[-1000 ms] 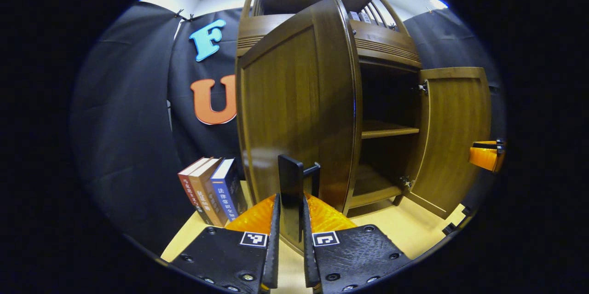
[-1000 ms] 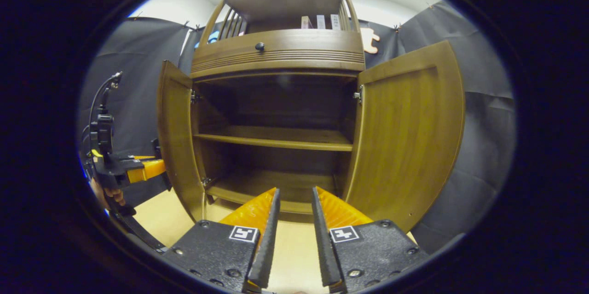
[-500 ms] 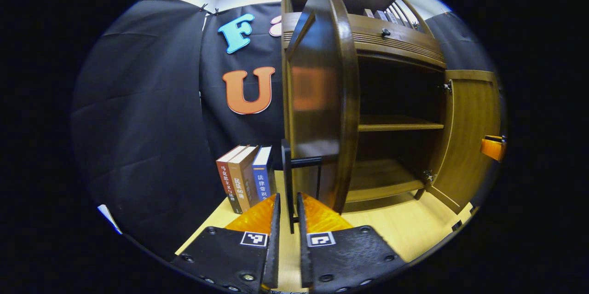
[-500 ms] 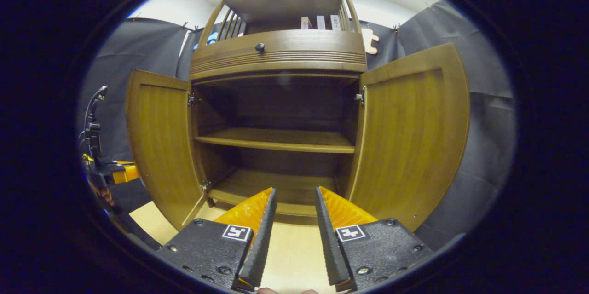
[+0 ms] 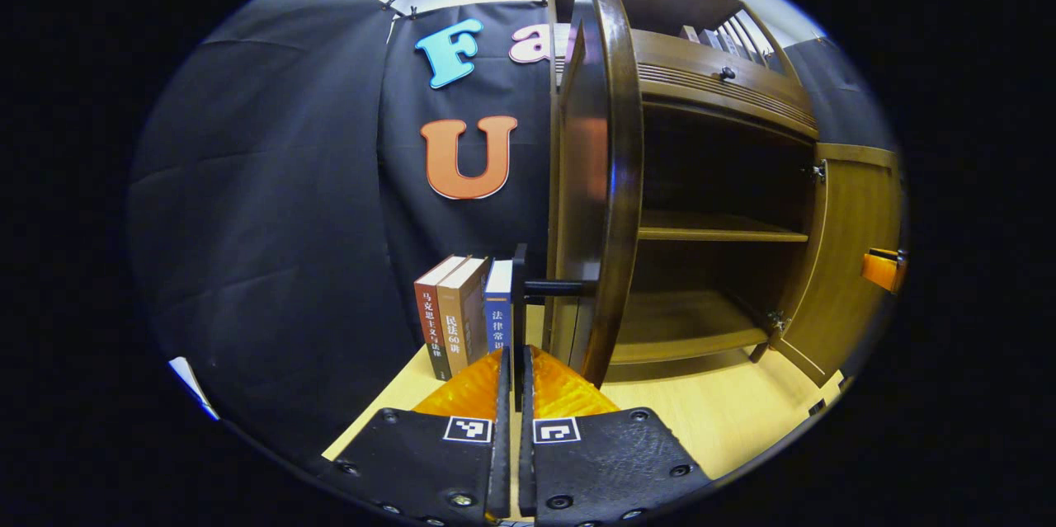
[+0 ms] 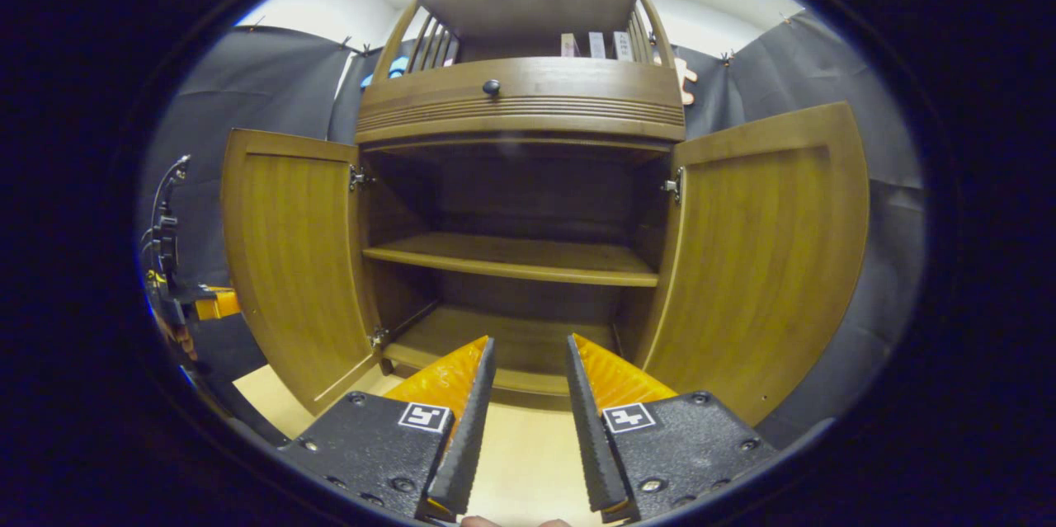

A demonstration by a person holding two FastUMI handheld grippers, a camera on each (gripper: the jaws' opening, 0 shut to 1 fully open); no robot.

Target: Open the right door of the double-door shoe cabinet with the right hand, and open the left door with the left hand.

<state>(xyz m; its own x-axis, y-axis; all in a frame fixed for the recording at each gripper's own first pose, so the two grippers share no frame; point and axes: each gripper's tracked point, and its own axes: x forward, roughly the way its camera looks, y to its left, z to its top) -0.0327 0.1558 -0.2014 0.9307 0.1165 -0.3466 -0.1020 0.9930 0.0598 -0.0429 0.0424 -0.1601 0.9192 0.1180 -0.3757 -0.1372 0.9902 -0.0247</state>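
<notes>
Brown wood, darkly varnished, makes up the shoe cabinet [image 6: 520, 98], which stands on the pale bench [image 6: 528, 461] with both doors swung wide. In the left gripper view the left door [image 5: 606, 172] is seen nearly edge-on, and its dark bar handle [image 5: 521, 296] runs down between the fingers of the left claw [image 5: 511, 395], which is closed on it. The same door appears in the right gripper view [image 6: 289, 263] with its lighter inner face showing, the left claw [image 6: 206, 304] at its far side. The right door [image 6: 767, 263] stands open just right of the right claw [image 6: 526, 395], whose fingers are spread apart, grip nothing and point at the cabinet's bottom board. Inside, one shelf [image 6: 511, 259] crosses the dark interior. Above sit a drawer with a round knob [image 6: 492, 87] and a railed top. Three books [image 5: 462, 317] stand on the bench just left of the left door.
</notes>
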